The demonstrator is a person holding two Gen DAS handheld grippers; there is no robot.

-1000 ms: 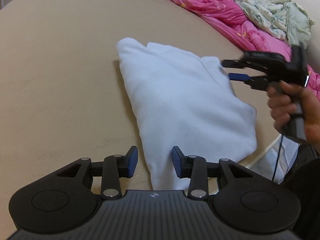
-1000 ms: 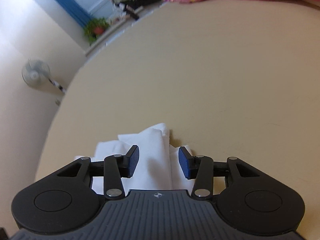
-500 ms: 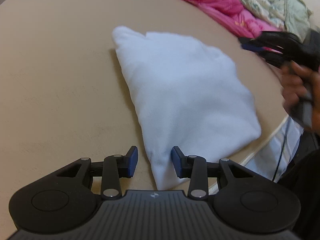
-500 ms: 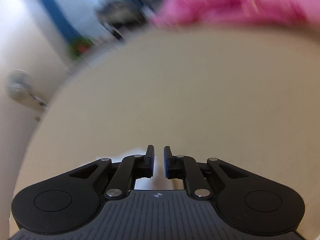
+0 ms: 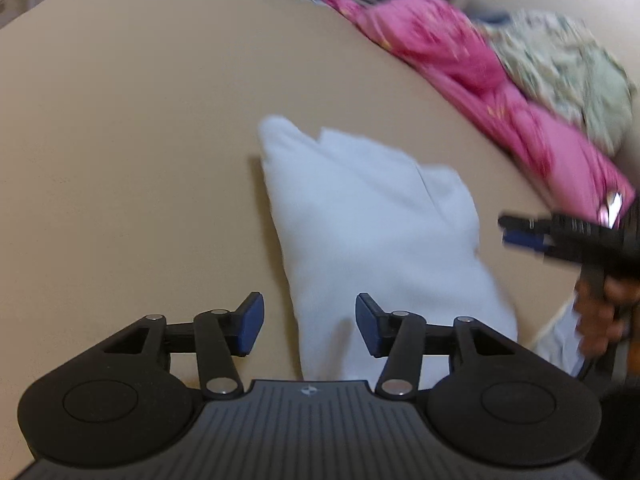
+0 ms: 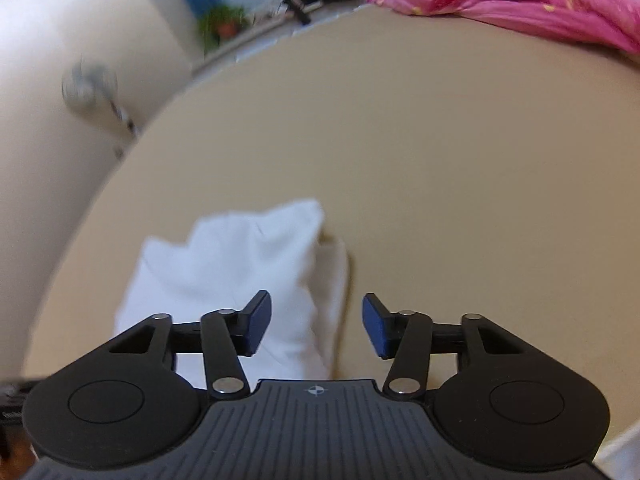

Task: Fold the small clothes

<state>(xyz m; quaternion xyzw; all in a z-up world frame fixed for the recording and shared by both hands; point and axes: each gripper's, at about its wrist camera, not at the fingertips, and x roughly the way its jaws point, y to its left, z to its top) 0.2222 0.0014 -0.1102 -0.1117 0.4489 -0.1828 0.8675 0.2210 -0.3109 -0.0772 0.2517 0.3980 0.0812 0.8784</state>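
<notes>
A folded white garment (image 5: 372,236) lies on the tan surface (image 5: 132,128). My left gripper (image 5: 309,326) is open and empty, held just above the garment's near end. In the left wrist view my right gripper (image 5: 520,234) hovers to the right of the garment, held by a hand. In the right wrist view the right gripper (image 6: 316,330) is open and empty, above the garment's (image 6: 240,268) near right edge.
A pink quilt (image 5: 480,80) and a pale floral blanket (image 5: 568,72) are piled along the far right edge of the surface. A standing fan (image 6: 92,88) and a potted plant (image 6: 220,28) stand beyond the surface's far edge.
My right gripper shut half a second ago while swinging away and is now open again above the garment's edge. My left gripper has pulled back and opened wider. The garment stays folded.
</notes>
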